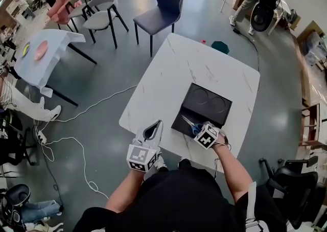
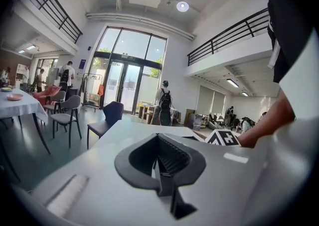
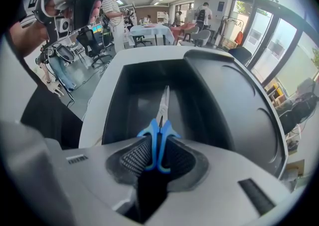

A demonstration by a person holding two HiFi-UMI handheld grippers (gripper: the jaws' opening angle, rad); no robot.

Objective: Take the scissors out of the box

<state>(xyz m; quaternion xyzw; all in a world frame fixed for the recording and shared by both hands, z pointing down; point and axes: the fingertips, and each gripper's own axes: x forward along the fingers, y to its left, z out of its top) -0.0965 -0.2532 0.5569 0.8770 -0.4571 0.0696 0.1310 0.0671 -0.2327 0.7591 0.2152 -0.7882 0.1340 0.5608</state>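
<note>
Blue-handled scissors [image 3: 158, 143], black box [image 1: 203, 105], white marbled table [image 1: 179, 67], dark navy chair [image 1: 163, 3]

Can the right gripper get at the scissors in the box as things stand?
Probably yes. The box stands open with its lid laid back, and nothing covers the scissors. The right gripper is down over them, its jaws seemingly closed on their blue end.

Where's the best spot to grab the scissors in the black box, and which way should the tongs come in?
Grab the blue handles, coming down from above at the near end of the box. The scissors lie flat, thin blades pointing away, so the handles are the thickest part. The right tongs pinch them there.
</note>
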